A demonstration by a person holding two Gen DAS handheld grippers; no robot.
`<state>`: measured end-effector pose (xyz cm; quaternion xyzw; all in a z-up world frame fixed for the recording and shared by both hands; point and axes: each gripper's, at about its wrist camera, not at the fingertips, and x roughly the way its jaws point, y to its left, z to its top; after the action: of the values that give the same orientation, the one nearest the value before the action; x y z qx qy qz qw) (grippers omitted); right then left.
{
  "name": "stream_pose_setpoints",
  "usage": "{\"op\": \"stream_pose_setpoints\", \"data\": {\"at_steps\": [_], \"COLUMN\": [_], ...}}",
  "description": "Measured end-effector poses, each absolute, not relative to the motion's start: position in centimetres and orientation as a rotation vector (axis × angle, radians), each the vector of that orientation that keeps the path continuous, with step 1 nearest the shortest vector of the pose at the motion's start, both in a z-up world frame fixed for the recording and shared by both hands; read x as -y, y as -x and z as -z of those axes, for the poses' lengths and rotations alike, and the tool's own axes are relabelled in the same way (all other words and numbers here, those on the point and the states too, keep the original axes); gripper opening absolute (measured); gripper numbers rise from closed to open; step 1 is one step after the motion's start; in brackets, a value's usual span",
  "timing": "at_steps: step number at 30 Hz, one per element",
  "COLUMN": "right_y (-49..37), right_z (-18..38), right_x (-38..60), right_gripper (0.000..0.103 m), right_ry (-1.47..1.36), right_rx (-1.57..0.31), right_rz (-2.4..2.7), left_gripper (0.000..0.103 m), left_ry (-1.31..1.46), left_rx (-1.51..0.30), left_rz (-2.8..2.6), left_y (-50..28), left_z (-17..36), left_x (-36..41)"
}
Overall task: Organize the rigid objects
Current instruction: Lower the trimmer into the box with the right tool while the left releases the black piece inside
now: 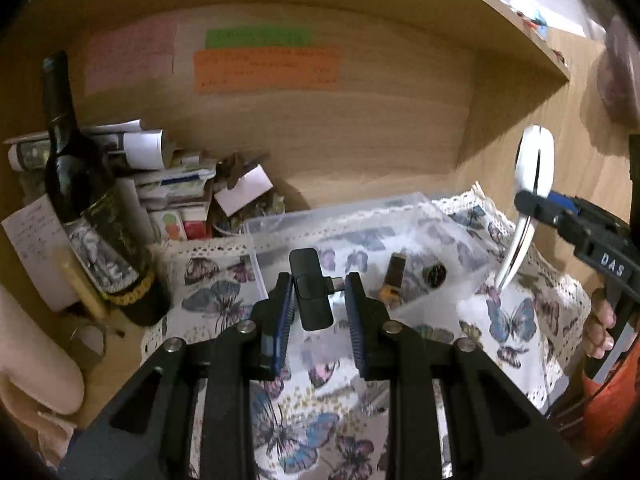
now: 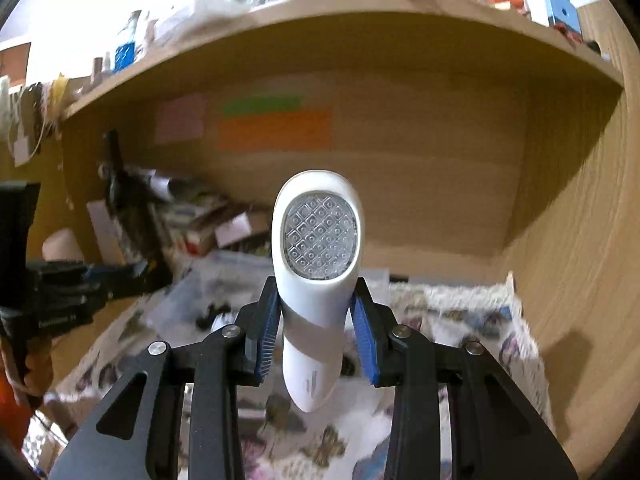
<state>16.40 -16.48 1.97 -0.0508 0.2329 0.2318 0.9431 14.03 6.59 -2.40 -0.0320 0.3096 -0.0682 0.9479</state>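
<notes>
My left gripper (image 1: 318, 292) is shut on a small black clip-on device (image 1: 310, 292) and holds it just in front of a clear plastic box (image 1: 452, 232) on the butterfly-print cloth (image 1: 516, 320). The box holds a brown-and-orange stick-like item (image 1: 394, 276) and a small dark round item (image 1: 435, 274). My right gripper (image 2: 318, 316) is shut on a white handheld device with a round patterned face (image 2: 320, 236), held upright above the cloth. That white device (image 1: 534, 168) and the right gripper (image 1: 560, 220) also show at the right of the left wrist view.
A dark wine bottle (image 1: 86, 200) stands at the left by stacked papers and boxes (image 1: 176, 184). The wooden back wall carries pink, green and orange notes (image 1: 266, 70). A shelf (image 2: 360, 12) overhead holds many small items. A wooden side wall (image 2: 580, 240) is on the right.
</notes>
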Motion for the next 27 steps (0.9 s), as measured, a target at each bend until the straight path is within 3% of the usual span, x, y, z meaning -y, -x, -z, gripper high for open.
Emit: {"op": "stream_pose_setpoints", "data": {"at_steps": [7, 27], "right_y": [-19.5, -23.4], "right_z": [-1.5, 7.1], "right_x": [14.8, 8.7], "right_gripper": [0.032, 0.032], "right_ry": [0.110, 0.286], "right_rx": [-0.461, -0.758], "right_rz": [-0.470, -0.571], "left_gripper": [0.026, 0.026], "left_ry": [0.081, 0.101], "left_rx": [-0.701, -0.815], "left_rz": [0.161, 0.201], "left_y": [-17.5, -20.9], "left_z": [4.1, 8.6], "left_x": [-6.8, -6.6]}}
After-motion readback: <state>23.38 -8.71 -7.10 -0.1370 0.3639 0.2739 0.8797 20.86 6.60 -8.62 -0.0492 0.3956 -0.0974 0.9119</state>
